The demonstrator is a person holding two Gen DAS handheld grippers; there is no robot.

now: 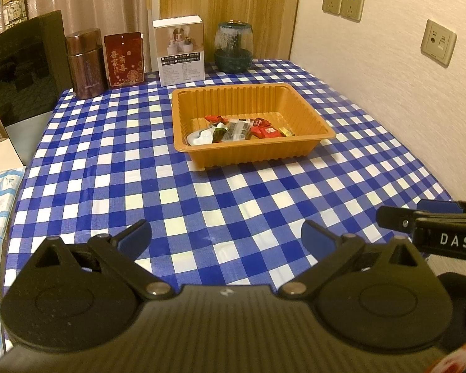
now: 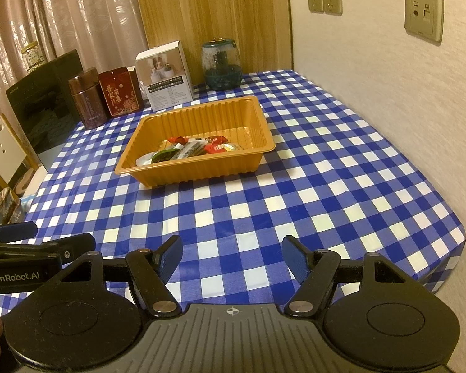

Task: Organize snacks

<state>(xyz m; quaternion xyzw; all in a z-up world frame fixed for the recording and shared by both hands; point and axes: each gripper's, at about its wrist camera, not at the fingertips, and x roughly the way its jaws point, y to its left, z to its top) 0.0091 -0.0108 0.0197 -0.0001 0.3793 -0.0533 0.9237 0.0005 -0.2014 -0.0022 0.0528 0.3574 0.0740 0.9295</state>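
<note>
An orange plastic tray (image 1: pixel 307 147) (image 2: pixel 202 172) stands on the blue and white checked table. Several wrapped snacks (image 1: pixel 242 129) (image 2: pixel 195 149) lie inside it: red candies, a gold one, a dark packet and a white packet. My left gripper (image 1: pixel 230 237) is open and empty, held low over the table's near part, well short of the tray. My right gripper (image 2: pixel 233 259) is open and empty, also near the front edge. Each gripper shows at the side of the other's view: the right gripper (image 1: pixel 419 217), the left gripper (image 2: pixel 46 236).
Along the back stand a brown tin (image 1: pixel 85 63), a red box (image 1: pixel 124 59), a white carton (image 1: pixel 180 51) and a glass jar (image 1: pixel 234 46). A dark appliance (image 1: pixel 21 71) is at the left. A wall (image 1: pixel 388 77) with sockets borders the right side.
</note>
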